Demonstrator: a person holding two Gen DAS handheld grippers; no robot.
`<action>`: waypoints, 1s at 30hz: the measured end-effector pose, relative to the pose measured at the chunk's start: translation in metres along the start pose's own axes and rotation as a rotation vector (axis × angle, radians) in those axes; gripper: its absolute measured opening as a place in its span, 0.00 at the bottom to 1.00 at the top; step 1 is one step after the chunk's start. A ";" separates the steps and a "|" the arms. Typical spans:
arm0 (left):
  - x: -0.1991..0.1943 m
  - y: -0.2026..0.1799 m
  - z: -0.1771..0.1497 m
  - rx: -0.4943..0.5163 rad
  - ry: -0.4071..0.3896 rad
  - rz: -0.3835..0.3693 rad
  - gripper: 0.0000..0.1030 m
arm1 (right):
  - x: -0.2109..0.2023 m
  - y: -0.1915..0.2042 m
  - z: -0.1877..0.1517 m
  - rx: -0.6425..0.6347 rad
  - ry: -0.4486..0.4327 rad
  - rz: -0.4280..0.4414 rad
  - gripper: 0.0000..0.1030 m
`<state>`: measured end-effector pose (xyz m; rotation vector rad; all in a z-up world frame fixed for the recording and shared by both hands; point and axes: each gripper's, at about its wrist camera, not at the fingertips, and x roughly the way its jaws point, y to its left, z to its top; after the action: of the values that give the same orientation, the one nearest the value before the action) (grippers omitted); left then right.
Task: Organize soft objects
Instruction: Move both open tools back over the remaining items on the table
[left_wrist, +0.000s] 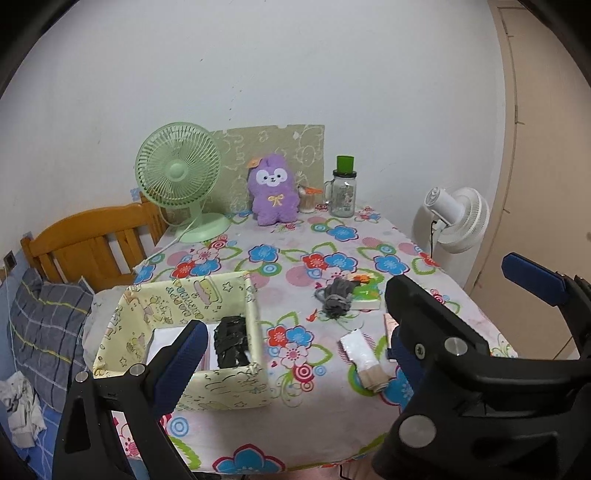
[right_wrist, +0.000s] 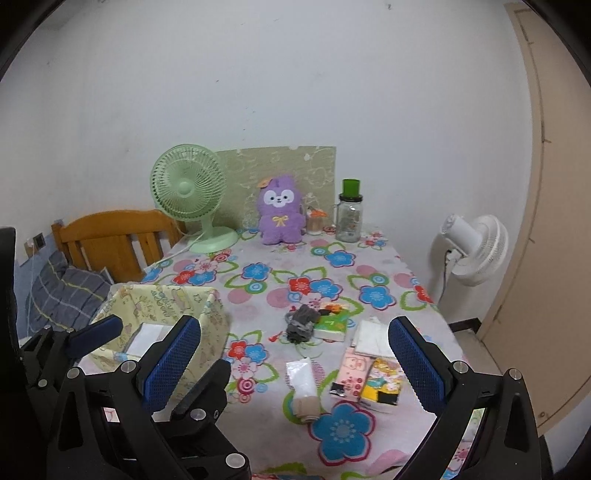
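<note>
Both tools are held low at the near edge of the floral table (right_wrist: 373, 258), nothing gripped. The right gripper (right_wrist: 295, 354) is spread wide and empty; the left gripper (left_wrist: 291, 350) is likewise parted, bare. A white pouch (right_wrist: 303, 376) is framed squarely between the right fingers, its long axis running away from them, so the right hand is judged nearer. The yellow box (left_wrist: 177, 295) sits to the left, something dark, possibly cloth, already inside.
</note>
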<state>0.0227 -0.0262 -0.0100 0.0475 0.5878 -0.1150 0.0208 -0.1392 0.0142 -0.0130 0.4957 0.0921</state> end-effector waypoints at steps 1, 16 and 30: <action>0.000 -0.002 0.000 0.004 -0.003 -0.001 0.98 | -0.002 -0.002 0.000 -0.004 -0.003 -0.010 1.00; 0.008 -0.036 0.002 0.035 -0.041 -0.044 0.98 | -0.009 -0.036 -0.007 0.007 -0.052 -0.072 1.00; 0.053 -0.050 -0.010 0.005 0.028 -0.061 0.97 | 0.018 -0.069 -0.029 0.021 -0.018 -0.095 1.00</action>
<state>0.0550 -0.0805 -0.0481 0.0357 0.6170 -0.1752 0.0290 -0.2072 -0.0204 -0.0148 0.4772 -0.0060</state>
